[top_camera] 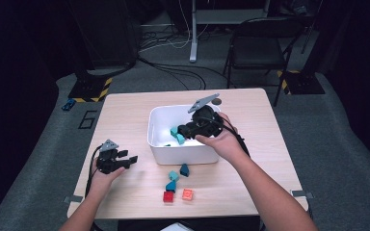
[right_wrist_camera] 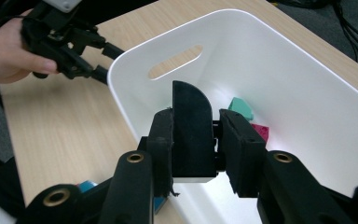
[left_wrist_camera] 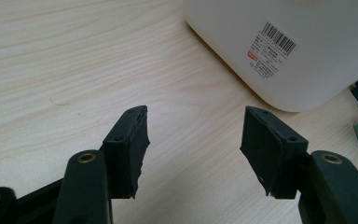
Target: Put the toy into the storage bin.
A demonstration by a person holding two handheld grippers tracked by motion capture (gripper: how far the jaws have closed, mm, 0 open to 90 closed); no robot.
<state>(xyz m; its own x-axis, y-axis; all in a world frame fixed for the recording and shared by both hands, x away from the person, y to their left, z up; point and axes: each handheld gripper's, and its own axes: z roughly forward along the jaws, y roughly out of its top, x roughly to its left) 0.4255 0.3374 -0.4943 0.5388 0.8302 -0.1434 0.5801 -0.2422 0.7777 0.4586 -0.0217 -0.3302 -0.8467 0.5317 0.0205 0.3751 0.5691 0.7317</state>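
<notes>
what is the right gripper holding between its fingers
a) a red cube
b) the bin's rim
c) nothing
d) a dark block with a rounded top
d: in the right gripper view the right gripper has its fingers pressed on a dark block with a rounded top, held over the white bin.
</notes>
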